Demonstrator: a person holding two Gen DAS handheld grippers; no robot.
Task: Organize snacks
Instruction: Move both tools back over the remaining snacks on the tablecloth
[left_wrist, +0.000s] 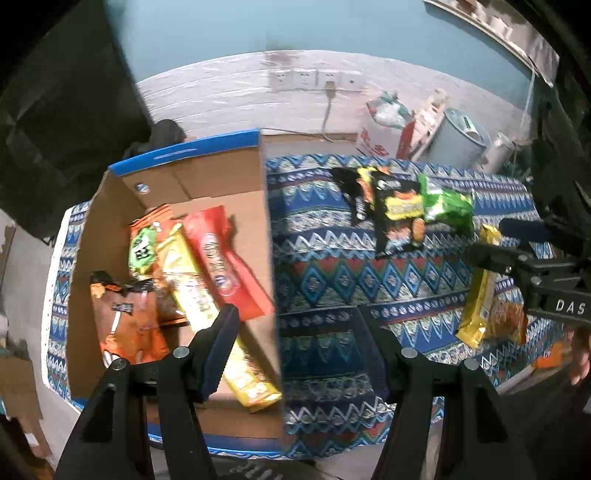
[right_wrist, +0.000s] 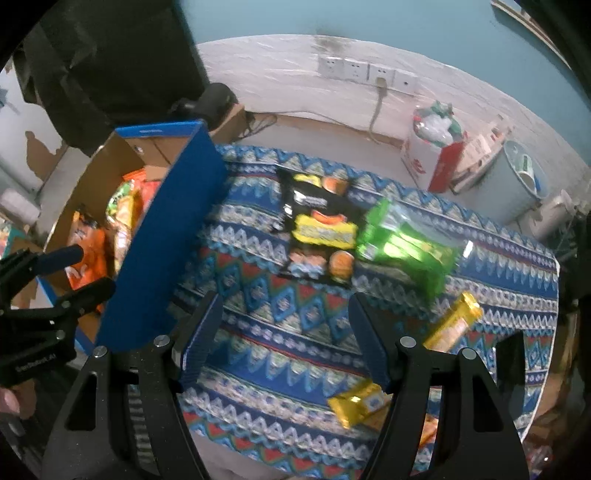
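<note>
A: Left gripper, status?
B: Jaws apart, nothing between the pads. It hangs over the right wall of the cardboard box, one finger above the box floor, the other above the patterned cloth.

A: What's in the box?
B: A long yellow packet lying diagonally, a red packet touching its right side, an orange bag at the near left, and a green-labelled packet behind that.

A: Right gripper?
B: Also spread, empty, over bare cloth. The box's blue outer wall stands just left of its left finger.

A: Snacks still on the cloth?
B: A black bag with yellow lettering mid-table, a green bag touching its right edge. Nearer, a yellow bar by the right finger, and a second yellow packet partly hidden under that finger. Motion blur softens all labels; unreadable.

A: Anything else?
B: Wall sockets behind, one with a cable plugged in; a pale bin at far right.
</note>
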